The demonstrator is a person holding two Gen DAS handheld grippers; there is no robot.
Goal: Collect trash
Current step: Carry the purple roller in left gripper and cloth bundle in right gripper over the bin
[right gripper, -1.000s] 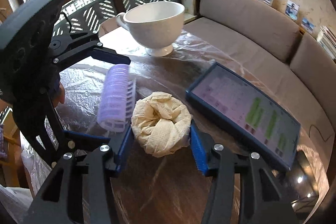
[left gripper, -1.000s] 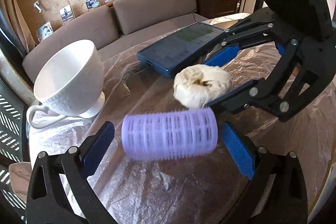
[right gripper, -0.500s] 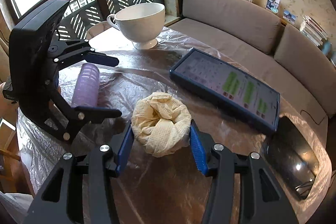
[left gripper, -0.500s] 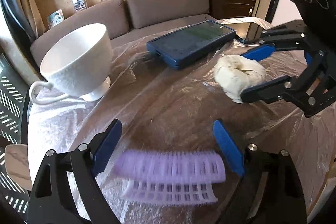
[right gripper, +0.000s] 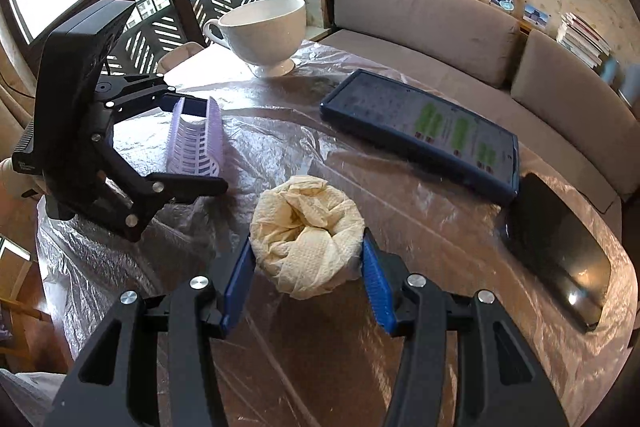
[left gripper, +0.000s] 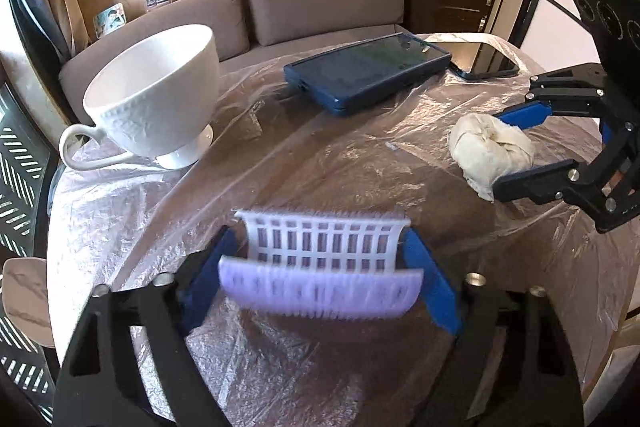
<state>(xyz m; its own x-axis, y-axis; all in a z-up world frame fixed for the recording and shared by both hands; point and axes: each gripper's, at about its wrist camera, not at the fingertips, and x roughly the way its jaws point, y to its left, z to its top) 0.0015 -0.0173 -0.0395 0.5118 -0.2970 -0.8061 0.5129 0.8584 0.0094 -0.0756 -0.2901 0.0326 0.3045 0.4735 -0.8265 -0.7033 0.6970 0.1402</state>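
Observation:
A lilac hair curler [left gripper: 324,259] lies crosswise between the blue pads of my left gripper [left gripper: 316,239], just over the plastic-covered table. Its jaws are closing, and both pads touch the curler's ends. The right wrist view shows the same curler [right gripper: 196,143] inside the left gripper [right gripper: 212,143], at the left. My right gripper [right gripper: 306,247] is shut on a crumpled cream paper wad [right gripper: 308,227], held just above the table. From the left wrist view, that wad [left gripper: 488,151] and the right gripper [left gripper: 502,151] sit at the right edge.
A big white cup [left gripper: 156,99] stands at the table's far left. A blue-cased tablet [left gripper: 368,71] and a dark phone [left gripper: 488,59] lie at the back. Crinkled plastic film [left gripper: 320,163] covers the round table, with a brown sofa [left gripper: 320,7] behind it.
The left jaws have narrowed from wide open onto the curler, which rolled to show its hollow side. The right gripper carried the paper wad away from the left one, toward the right.

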